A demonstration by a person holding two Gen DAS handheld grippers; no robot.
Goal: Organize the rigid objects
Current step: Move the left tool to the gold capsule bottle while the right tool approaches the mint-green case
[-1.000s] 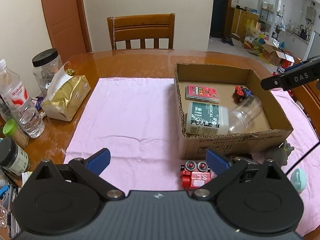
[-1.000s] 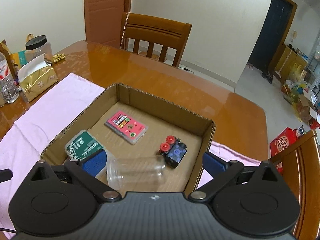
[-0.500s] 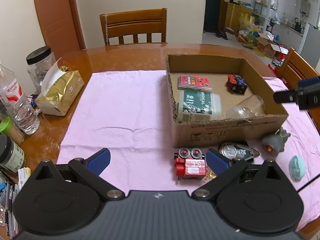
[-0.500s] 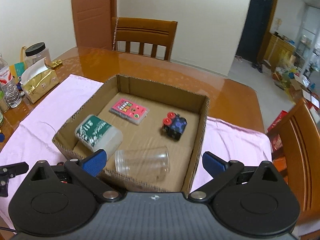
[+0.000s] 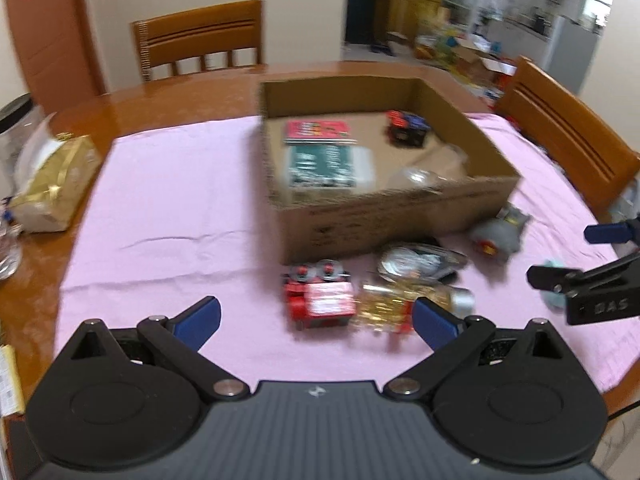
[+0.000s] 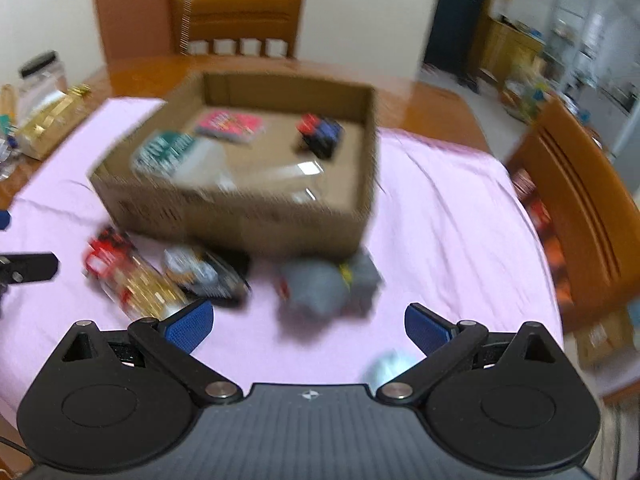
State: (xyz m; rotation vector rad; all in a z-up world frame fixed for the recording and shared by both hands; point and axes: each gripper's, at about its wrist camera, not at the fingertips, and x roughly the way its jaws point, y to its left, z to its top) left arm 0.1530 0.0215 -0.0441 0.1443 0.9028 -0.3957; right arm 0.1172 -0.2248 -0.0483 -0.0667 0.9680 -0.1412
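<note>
A cardboard box (image 5: 400, 216) (image 6: 240, 220) on the pink cloth holds a pink card pack (image 5: 316, 130), a green-labelled container (image 5: 324, 166), a clear cup (image 5: 428, 172) and a red-blue toy (image 5: 404, 128). In front of it lie a red toy car (image 5: 320, 300) (image 6: 108, 252), a gold-filled clear bottle (image 5: 404, 308) (image 6: 144, 292), a silver packet (image 5: 420, 260) (image 6: 204, 272), a grey plush (image 5: 496, 232) (image 6: 324, 284) and a pale blue ball (image 6: 386, 368). My left gripper (image 5: 316, 322) is open and empty, just short of the red car. My right gripper (image 6: 306, 328) is open and empty, just short of the plush.
A gold tissue pack (image 5: 52, 184) and jars (image 6: 38, 76) stand at the table's left edge. Wooden chairs stand at the far side (image 5: 200, 40) and the right side (image 5: 568, 140). The right gripper shows at the right of the left wrist view (image 5: 592, 276). Both views are motion-blurred.
Both grippers have pulled back from the box toward the table's near edge. The right gripper has left the box interior and now faces the plush. Both stay open.
</note>
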